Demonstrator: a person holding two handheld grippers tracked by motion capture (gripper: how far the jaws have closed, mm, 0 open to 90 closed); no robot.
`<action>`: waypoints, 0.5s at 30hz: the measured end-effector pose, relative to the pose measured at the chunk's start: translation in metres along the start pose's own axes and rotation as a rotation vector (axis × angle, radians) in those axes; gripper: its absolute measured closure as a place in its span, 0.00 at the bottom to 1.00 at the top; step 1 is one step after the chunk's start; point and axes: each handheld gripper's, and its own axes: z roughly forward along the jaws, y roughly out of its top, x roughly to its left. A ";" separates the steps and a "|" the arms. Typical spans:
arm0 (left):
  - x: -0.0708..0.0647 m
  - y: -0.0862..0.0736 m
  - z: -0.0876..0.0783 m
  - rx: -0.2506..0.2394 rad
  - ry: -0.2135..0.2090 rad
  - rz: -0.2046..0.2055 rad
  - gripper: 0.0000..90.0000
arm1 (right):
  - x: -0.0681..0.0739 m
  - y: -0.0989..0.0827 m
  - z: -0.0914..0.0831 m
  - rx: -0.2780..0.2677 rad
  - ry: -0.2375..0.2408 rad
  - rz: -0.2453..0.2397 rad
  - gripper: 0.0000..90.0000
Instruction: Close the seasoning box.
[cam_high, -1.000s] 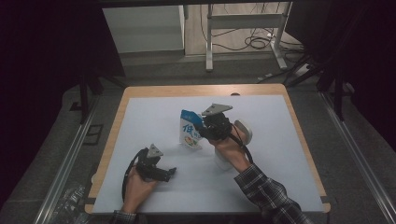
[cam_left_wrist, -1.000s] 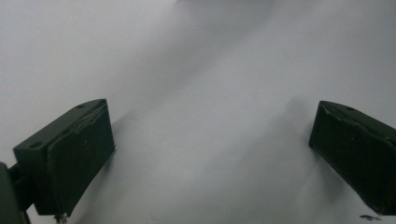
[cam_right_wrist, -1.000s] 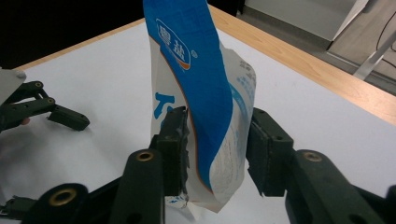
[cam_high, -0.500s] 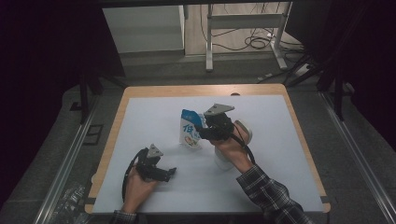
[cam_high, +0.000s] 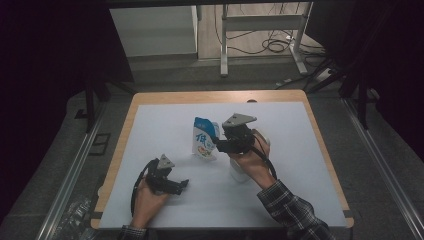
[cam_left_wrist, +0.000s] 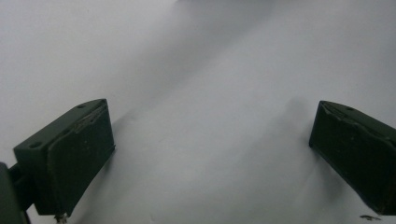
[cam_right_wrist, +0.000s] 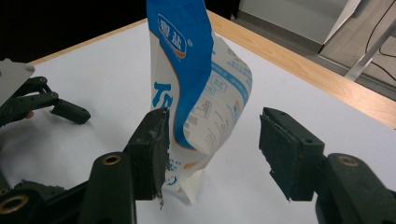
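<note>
A blue and white pouch (cam_high: 203, 140) (cam_right_wrist: 196, 84) stands upright on the white sheet (cam_high: 300, 150) near the table's middle. My right gripper (cam_high: 218, 145) (cam_right_wrist: 215, 119) reaches it from the right, and the pouch's lower part is between its jaws. The jaws have just been opening. One pad (cam_right_wrist: 156, 149) is at the pouch's edge and the other pad (cam_right_wrist: 280, 154) stands well off it. My left gripper (cam_high: 179, 186) (cam_left_wrist: 212, 109) lies open on the sheet at the front left with nothing between its jaws.
A white object (cam_high: 239, 172) sits partly hidden under the right hand. The wooden table rim (cam_high: 215, 96) frames the sheet. Beyond the far edge are metal desk legs (cam_high: 224, 45) and cables (cam_high: 280, 45) on the floor.
The right gripper's jaws have spread off the pouch and the hand has shifted slightly right. The pouch stays upright. The left hand has not moved.
</note>
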 end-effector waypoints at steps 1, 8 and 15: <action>0.000 0.000 0.000 0.000 0.000 0.000 0.00 | 0.000 -0.001 -0.002 -0.002 -0.001 0.001 0.48; 0.000 0.000 0.000 0.001 0.000 0.000 0.00 | 0.001 -0.007 -0.017 -0.023 0.023 0.005 0.59; 0.000 0.000 0.000 -0.001 0.001 -0.001 0.00 | 0.001 -0.018 -0.033 -0.025 0.053 0.001 0.79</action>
